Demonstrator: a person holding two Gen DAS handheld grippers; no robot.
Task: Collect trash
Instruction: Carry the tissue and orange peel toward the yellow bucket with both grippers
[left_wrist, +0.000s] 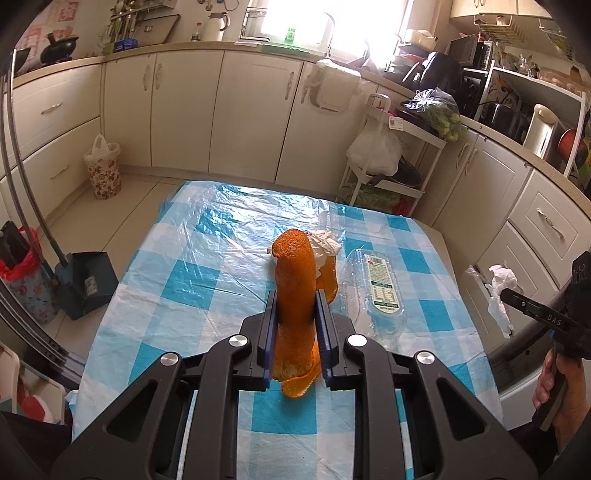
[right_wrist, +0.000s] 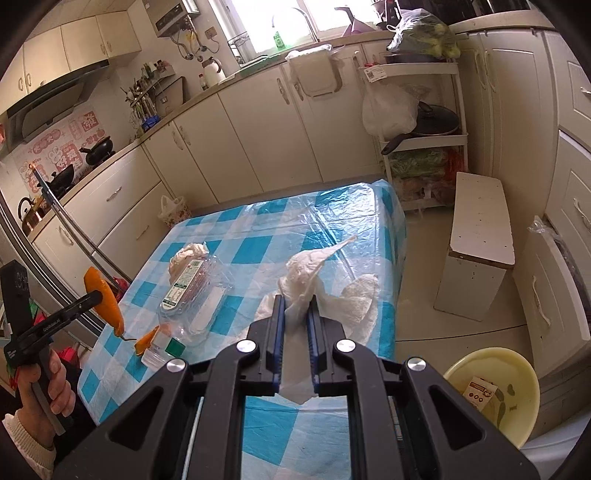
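Observation:
My left gripper (left_wrist: 296, 301) is shut on a long strip of orange peel (left_wrist: 295, 273), held above the blue checked table (left_wrist: 177, 288); the peel also shows in the right wrist view (right_wrist: 103, 295). My right gripper (right_wrist: 296, 304) is shut on a crumpled white tissue (right_wrist: 306, 273), lifted over the table's right side; the tissue also shows in the left wrist view (left_wrist: 498, 291). On the table lie a flattened clear plastic bottle (left_wrist: 380, 291), a crumpled white wad (left_wrist: 327, 243), another orange peel piece (right_wrist: 147, 341) and a second tissue (right_wrist: 358, 295).
A yellow bowl (right_wrist: 495, 391) holding a small carton sits low at the right. A white stool (right_wrist: 476, 254) stands on the floor beyond the table. A floral bin (left_wrist: 105, 170), a dustpan (left_wrist: 88, 284) and a white rack (left_wrist: 391, 162) are around the table.

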